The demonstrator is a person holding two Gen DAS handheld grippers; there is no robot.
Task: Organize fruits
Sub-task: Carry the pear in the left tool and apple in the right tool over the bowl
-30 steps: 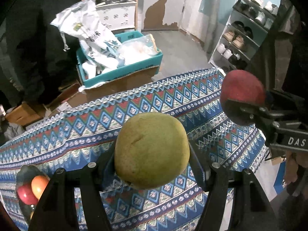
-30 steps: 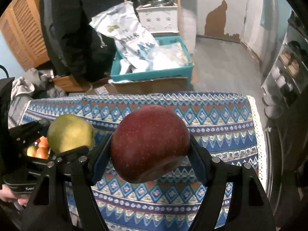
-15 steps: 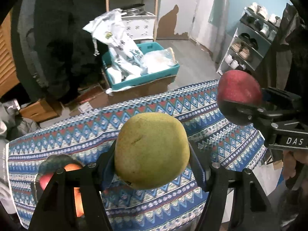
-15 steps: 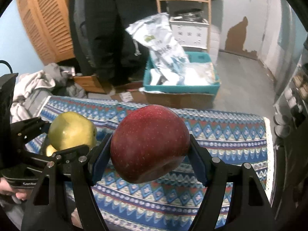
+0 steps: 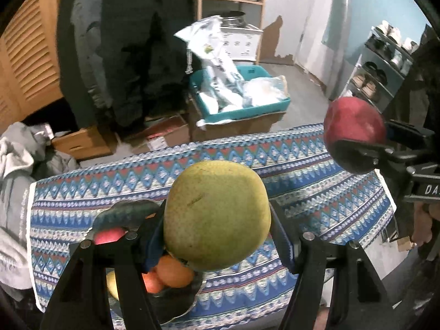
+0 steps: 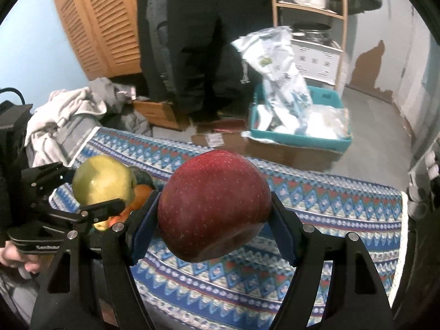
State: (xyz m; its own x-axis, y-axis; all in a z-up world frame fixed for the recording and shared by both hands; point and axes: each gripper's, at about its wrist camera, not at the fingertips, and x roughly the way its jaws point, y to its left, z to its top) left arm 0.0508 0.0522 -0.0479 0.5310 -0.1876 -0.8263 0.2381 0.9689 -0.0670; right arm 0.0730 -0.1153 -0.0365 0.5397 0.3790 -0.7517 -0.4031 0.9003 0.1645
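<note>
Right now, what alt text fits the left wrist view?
The left gripper holds a green pear above a dark bowl of oranges on a patterned tablecloth. At right, the right gripper holds a red apple.

2 grippers point(image 5: 220, 236) point(image 6: 214, 220), 1 pear point(image 5: 217, 217), 1 apple point(image 6: 214, 210)

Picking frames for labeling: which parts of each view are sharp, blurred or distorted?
Left wrist view: green pear sharp, white bag behind smeared, tablecloth edge bowed by fisheye. Right wrist view: red apple crisp, room behind soft, corners vignetted black.
</note>
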